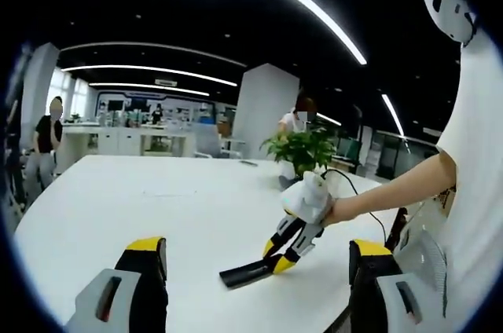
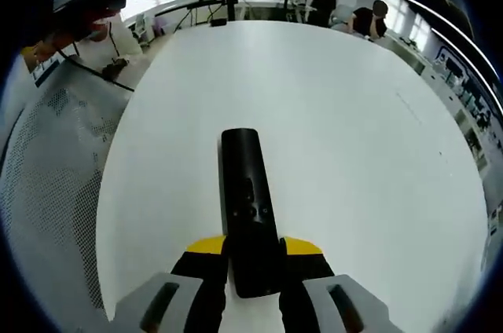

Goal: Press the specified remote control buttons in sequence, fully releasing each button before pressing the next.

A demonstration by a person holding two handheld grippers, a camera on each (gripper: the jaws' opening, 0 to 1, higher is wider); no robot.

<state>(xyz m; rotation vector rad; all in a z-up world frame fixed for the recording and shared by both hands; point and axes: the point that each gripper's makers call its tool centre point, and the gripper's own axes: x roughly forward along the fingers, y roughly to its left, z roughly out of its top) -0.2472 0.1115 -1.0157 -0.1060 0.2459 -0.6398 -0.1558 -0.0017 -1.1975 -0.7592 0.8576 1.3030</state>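
- The black remote control (image 2: 250, 211) lies on the white table (image 2: 354, 113), its near end pinched between the right gripper's (image 2: 253, 270) jaws.
- A hand (image 1: 334, 211) holds that gripper tilted down near the table's edge.
- The left gripper (image 1: 259, 270) hangs spread, holding nothing.

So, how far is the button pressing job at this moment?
Done: the right tool has its jaws on either side of the black remote control, which lies flat on the white table. In hand: steadying the remote; whether the jaws clamp it is unclear. The left tool is open and hangs above the table, away from the remote. Left: every press, as nothing touches the buttons yet.
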